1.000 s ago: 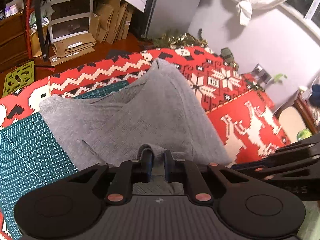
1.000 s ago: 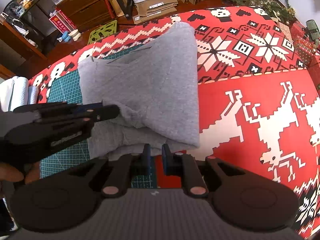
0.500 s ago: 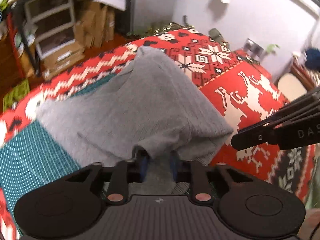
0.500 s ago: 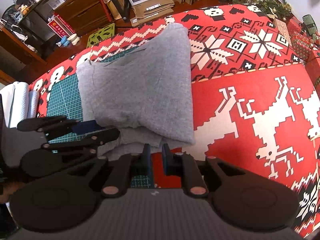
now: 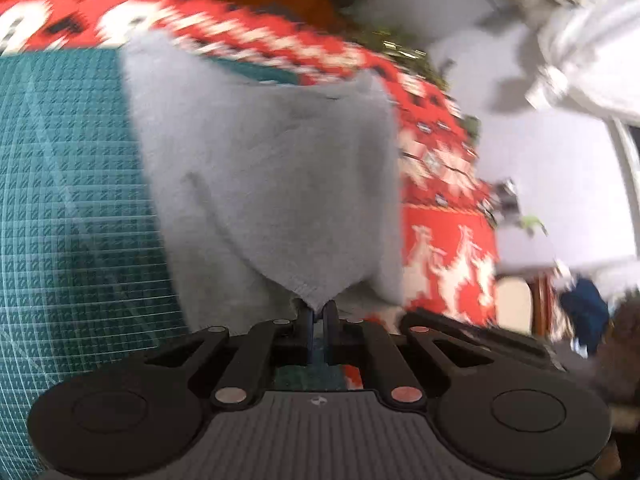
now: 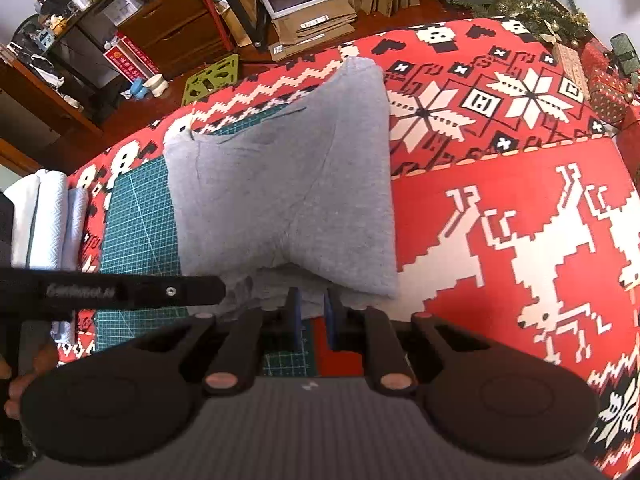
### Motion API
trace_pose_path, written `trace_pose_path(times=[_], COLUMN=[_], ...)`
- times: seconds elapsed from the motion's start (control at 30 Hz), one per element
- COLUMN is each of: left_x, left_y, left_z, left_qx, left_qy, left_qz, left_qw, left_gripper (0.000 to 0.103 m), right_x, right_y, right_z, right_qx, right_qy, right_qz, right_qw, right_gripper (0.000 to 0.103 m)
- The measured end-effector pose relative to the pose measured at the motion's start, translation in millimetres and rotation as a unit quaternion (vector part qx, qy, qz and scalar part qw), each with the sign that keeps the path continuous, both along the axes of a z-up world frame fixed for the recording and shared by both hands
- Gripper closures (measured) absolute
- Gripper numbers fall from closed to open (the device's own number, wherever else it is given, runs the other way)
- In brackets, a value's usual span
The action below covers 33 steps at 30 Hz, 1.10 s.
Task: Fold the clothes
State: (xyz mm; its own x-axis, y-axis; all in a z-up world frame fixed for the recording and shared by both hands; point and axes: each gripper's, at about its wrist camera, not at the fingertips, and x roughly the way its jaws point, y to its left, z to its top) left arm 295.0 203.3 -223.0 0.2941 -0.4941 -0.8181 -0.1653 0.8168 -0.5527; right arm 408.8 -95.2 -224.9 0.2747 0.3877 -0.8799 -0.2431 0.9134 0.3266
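A grey knit garment (image 6: pixel 280 184) lies partly folded across a green cutting mat (image 6: pixel 136 216) and a red patterned blanket (image 6: pixel 500 208). In the blurred left wrist view, my left gripper (image 5: pixel 318 314) is shut on a pointed corner of the garment (image 5: pixel 272 184), which hangs up from the mat (image 5: pixel 72 208). The left gripper's black body (image 6: pixel 120 291) also shows at the left of the right wrist view, with a hand (image 6: pixel 12 384) below it. My right gripper (image 6: pixel 312 312) sits at the garment's near edge, narrowly open, with mat and blanket visible between its fingers.
Folded white cloths (image 6: pixel 44 220) lie left of the mat. Beyond the blanket's far edge stand cardboard boxes (image 6: pixel 312 20), a wooden dresser (image 6: pixel 160 32) and a green plastic panel (image 6: pixel 212 80). Tinsel and small ornaments (image 6: pixel 532 8) sit at the far right corner.
My left gripper has closed tightly on a grey corner and swung left, over the green mat; its view is blurred with motion. The right gripper has barely moved.
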Motion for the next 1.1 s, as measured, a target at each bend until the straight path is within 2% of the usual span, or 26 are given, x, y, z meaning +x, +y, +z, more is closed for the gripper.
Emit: trace_pose_path(times=[0.27,0.33,0.4,0.43,0.47,0.53,0.67,0.93,1.03,1.1], left_x=[-9.3,-12.8,-16.1,-17.2,-18.6,-21.8,-14.2,4.2,11.0,21.2], left_y=[-4.1,-9.0,-14.1,-18.4,-22.5,-27.4,-18.2,4.5,13.0,9.5], left_z=[-5.6,-4.8,-3.7,-2.7,-1.5,2.2,9.0,22.3,27.2,23.4], left_qx=[0.018,0.030,0.045,0.056,0.065,0.065,0.080,0.117,0.131,0.163], left_qy=[-0.014,-0.028,-0.043,-0.052,-0.060,-0.077,-0.089,-0.109,-0.116,-0.120], left_qz=[0.007,-0.011,-0.033,-0.047,-0.061,-0.080,-0.059,-0.003,0.018,-0.001], left_qw=[0.9997,0.9991,0.9975,0.9960,0.9941,0.9917,0.9910,0.9871,0.9844,0.9793], left_gripper=[0.087,0.081,0.079,0.080,0.086,0.103,0.101,0.083,0.082,0.082], right_x=[0.8,2.4,2.8,2.7,2.5,2.1,2.4,6.5,8.9,9.6], right_y=[11.0,13.1,13.9,14.2,14.5,14.6,13.0,10.0,11.7,13.4], right_z=[-8.4,-10.7,-12.3,-12.6,-12.6,-12.5,-11.5,-5.8,-5.5,-5.8], right_qx=[0.016,0.020,0.026,0.027,0.026,0.024,0.022,0.023,0.023,0.023], right_qy=[0.008,0.011,0.016,0.017,0.018,0.019,0.021,0.015,0.013,0.013], right_qz=[0.012,0.008,0.000,0.000,0.001,0.004,0.005,0.001,-0.001,-0.002], right_qw=[1.000,1.000,1.000,0.999,1.000,1.000,1.000,1.000,1.000,1.000], right_gripper=[0.088,0.088,0.088,0.088,0.088,0.088,0.088,0.088,0.088,0.088])
